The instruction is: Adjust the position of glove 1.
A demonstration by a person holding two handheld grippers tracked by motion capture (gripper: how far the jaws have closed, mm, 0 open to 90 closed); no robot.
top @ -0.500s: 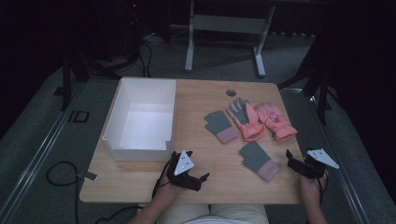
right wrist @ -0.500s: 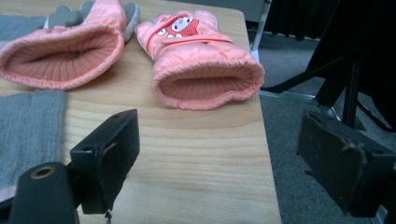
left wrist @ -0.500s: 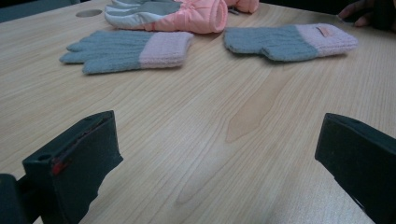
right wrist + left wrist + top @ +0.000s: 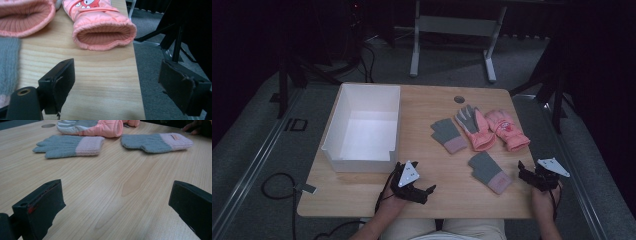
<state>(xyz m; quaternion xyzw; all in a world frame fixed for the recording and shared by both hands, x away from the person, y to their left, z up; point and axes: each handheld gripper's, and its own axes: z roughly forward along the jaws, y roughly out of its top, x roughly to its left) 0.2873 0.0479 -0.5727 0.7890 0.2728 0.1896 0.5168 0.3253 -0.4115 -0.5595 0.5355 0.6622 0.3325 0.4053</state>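
Holding both my grippers' jaws spread and empty, right gripper (image 4: 526, 175) just beside grey glove (image 4: 490, 171), left gripper (image 4: 424, 191) near it on the surface (image 4: 437, 155).

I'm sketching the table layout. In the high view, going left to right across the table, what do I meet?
White box → left tool → far grey knit glove → pink-and-grey padded glove → pink padded glove → right tool. The near grey knit glove sits below those gloves, so I leave it out.
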